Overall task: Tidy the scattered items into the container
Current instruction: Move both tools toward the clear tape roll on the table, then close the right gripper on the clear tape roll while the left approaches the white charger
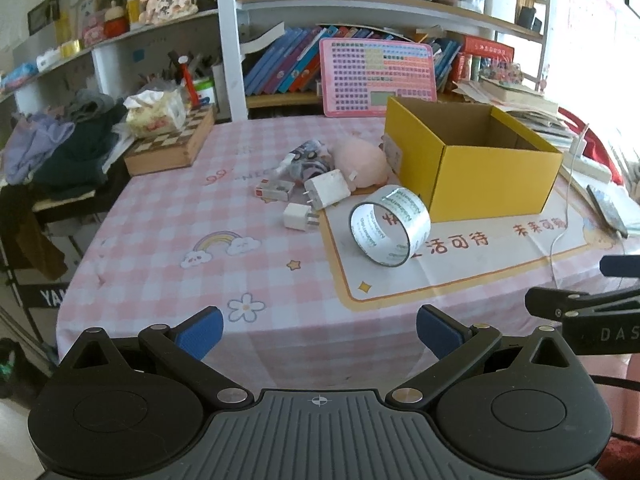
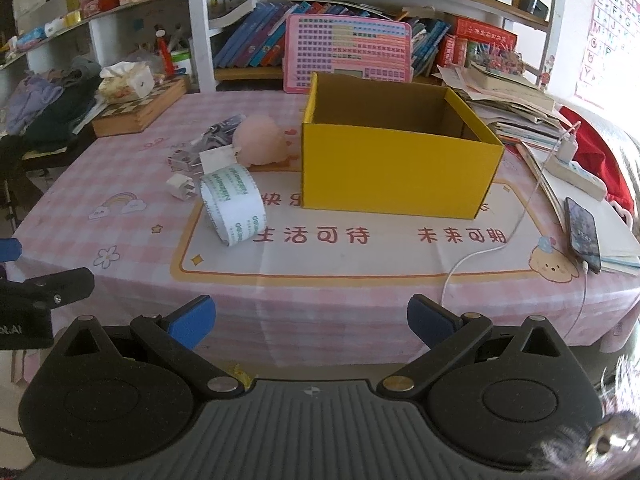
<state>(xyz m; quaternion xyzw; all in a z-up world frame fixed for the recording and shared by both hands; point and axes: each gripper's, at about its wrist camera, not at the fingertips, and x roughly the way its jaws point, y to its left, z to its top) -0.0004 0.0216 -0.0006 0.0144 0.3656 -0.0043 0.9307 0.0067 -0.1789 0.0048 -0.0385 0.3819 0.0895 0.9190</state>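
Both hand-held grippers, left & right, jaws apart, nothing held.
Yellow box empty on counter; tape roll, pink plush, chargers just left of box; phone right of it.

The right tongs gape empty above the counter's near edge. Beyond stand an open yellow box, a tape roll, and a phone.

A yellow box sits on the pink-and-white checked tabletop; the plush is pale pink, the chargers white.
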